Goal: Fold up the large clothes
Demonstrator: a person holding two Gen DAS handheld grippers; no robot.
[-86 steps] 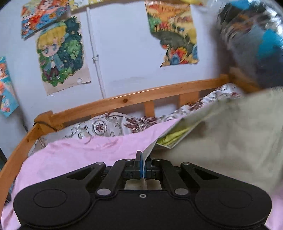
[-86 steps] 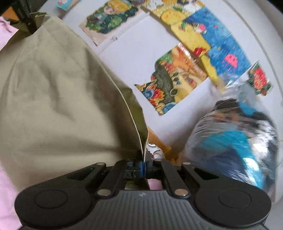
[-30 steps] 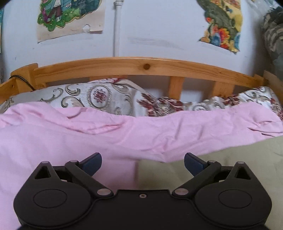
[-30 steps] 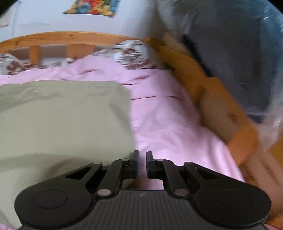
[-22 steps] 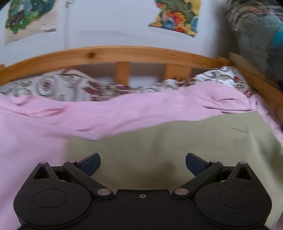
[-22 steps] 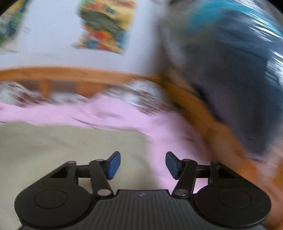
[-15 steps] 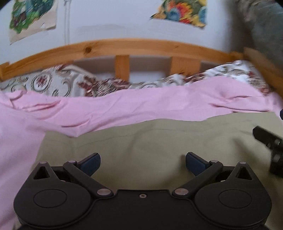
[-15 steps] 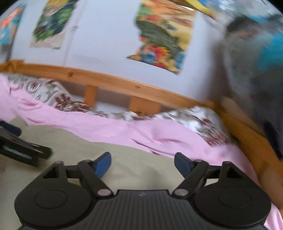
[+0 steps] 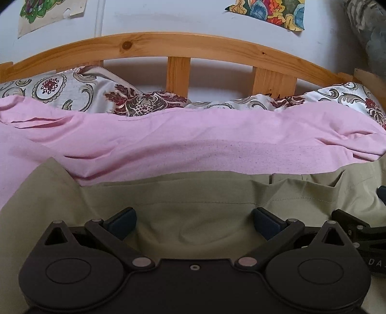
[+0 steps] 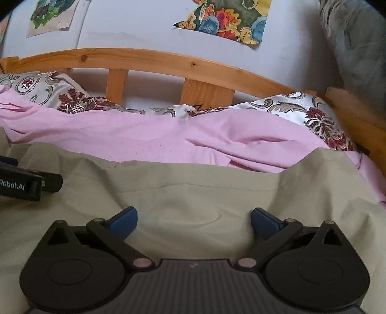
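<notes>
Across the pink sheet [image 9: 193, 145] the olive garment [image 9: 193, 193] lay flat. From the left, the left gripper [image 9: 194, 221] stood wide apart over it, gripping nothing; at three o'clock, the right gripper [image 10: 194, 221] was spreading its jaws, cloth beneath, unheld.

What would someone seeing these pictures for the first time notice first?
First, the olive-green garment spread flat across the near half of the pink sheet, with both grippers over it, fingers wide apart and gripping nothing. Behind runs the wooden bed rail, with patterned pillows against it and colourful posters on the wall.
</notes>
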